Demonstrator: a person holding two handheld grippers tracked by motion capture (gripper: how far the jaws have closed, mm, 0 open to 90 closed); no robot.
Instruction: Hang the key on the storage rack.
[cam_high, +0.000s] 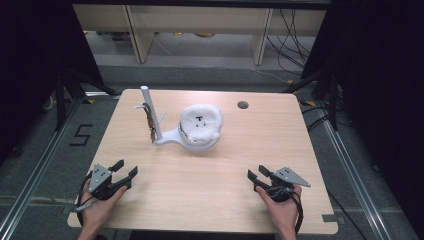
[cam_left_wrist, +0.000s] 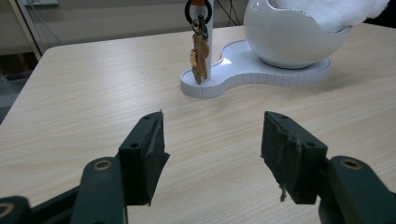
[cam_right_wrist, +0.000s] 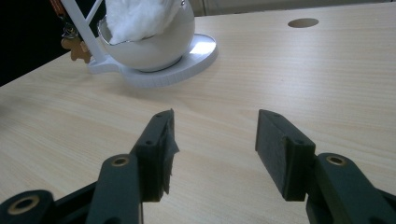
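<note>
Nearest the person, the left gripper (cam_high: 125, 172) and the right gripper (cam_high: 256, 176) rested low at the front of the wooden surface (cam_high: 165, 200), well apart, each with its jaws spread wide and nothing between them. Farther off, near the middle of the surface, stood the white stand (cam_high: 170, 138): a round bowl (cam_left_wrist: 289, 39) holding white fluffy stuffing (cam_high: 201, 120), and beside it a thin post (cam_high: 147, 102) with a brown keychain (cam_left_wrist: 199, 58) hanging from it. Judging by the layout, the reach should go in level and slow, jaws kept wide, one gripper steadying the base while the other takes the small charm.
</note>
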